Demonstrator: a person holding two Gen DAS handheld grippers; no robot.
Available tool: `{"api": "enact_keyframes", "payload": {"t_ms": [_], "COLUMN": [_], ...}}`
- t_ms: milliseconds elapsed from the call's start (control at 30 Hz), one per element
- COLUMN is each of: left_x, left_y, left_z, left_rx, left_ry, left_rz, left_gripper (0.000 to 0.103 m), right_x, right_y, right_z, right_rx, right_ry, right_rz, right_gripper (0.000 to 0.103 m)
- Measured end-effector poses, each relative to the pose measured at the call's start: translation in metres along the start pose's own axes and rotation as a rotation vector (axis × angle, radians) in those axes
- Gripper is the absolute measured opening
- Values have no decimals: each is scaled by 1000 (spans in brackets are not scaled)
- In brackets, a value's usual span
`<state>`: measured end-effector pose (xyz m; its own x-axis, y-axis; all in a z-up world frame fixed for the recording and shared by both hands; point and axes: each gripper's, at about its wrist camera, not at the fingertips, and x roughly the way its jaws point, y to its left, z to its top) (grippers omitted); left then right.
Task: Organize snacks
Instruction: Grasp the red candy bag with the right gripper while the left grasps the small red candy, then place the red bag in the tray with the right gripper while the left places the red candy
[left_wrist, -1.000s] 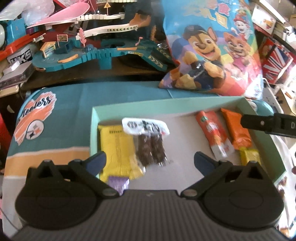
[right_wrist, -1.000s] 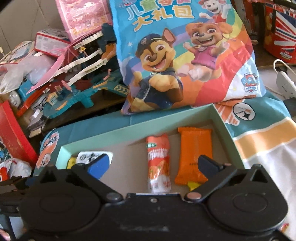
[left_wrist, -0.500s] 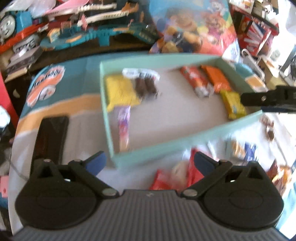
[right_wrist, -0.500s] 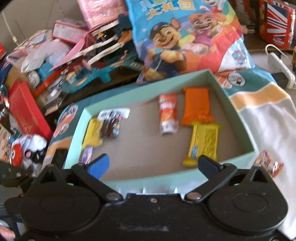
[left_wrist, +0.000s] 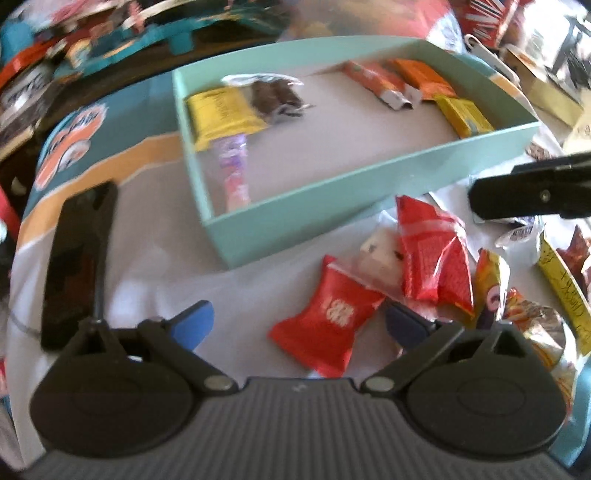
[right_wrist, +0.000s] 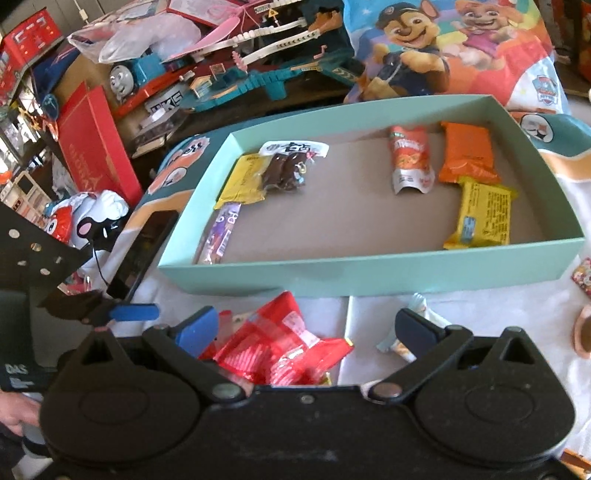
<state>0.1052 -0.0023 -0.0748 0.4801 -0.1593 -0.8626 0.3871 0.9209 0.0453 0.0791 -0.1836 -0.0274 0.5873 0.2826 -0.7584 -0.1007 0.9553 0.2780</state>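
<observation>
Red candy (left_wrist: 327, 314) directly ahead of left gripper (left_wrist: 299, 323), between closing, empty jaws, long axis diagonal. Right gripper (right_wrist: 306, 328) wide open, empty, over red packets (right_wrist: 280, 343).

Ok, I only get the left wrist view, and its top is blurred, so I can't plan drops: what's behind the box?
Observer: A big cartoon-dog bag sits just behind the far wall of the box.
Operator: And the right hand-held gripper? I see only one finger of it.
Observer: It's open. The red packets show between its fingers, but nothing is gripped.
Operator: Anything else back there?
Observer: A blue toy engine, off past the far-left corner.
</observation>
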Motion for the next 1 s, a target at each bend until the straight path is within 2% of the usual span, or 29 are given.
{"api": "enact_keyframes", "payload": {"t_ms": [33, 100, 133, 200, 267, 367, 433, 500, 567, 667, 733, 767, 800, 833, 900, 933, 967, 1000], "left_x": [3, 7, 6, 3, 0, -5, -8, -11, -12, -13, -13, -12, -12, -11, -10, -10, -10, -11], "left_y": [-3, -7, -9, -8, 0, 18, 32, 42, 47, 46, 43, 41, 40, 38, 32, 29, 27, 24], "left_z": [2, 2, 3, 3, 1, -8, -14, -19, -21, -21, -20, -21, -21, -21, -21, -21, -20, -21], "left_rx": [9, 16, 17, 10, -34, -123, -202, -263, -292, -280, -264, -257, -249, -243, -224, -210, -196, -185], "left_ry": [-2, 3, -8, -13, -1, 6, 21, 18, 17, 14, 12, 11, 9, 8, 5, 3, -2, -4], "left_rz": [-4, -27, -28, -46, -62, -36, -16, -33, -41, -42, -50, -51, -52, -52, -41, -31, -9, 10], "left_gripper": [82, 68, 52, 36, 35, 35, 35, 36, 36, 41, 48, 50, 53, 57, 57, 53, 45, 33], "right_x": [0, 2, 3, 8, 14, 21, 27, 36, 43, 50, 49, 48, 47, 46, 44, 42, 40, 38], "right_y": [-1, -3, -4, -5, -5, 3, 11, 20, 28, 37, 41, 43, 44, 44, 39, 37, 35, 33], "right_z": [-1, -2, -2, -1, -2, -4, -6, -8, -10, -15, -20, -23, -25, -28, -28, -28, -27, -26], "right_rx": [-2, -4, -3, -6, -14, -48, -95, -144, -188, -245, -292, -321, -343, -362, -332, -310, -289, -266], "right_ry": [0, 2, 5, 13, 25, 41, 49, 64, 81, 109, 110, 106, 102, 98, 97, 93, 83, 78], "right_rz": [0, 2, 5, 14, 23, 43, 53, 59, 65, 54, 35, 17, -7, -39, -50, -59, -73, -79], "right_gripper": [103, 103, 103, 103, 103, 103, 103, 103, 103, 102, 96, 88, 75, 70, 62, 60, 58, 56]}}
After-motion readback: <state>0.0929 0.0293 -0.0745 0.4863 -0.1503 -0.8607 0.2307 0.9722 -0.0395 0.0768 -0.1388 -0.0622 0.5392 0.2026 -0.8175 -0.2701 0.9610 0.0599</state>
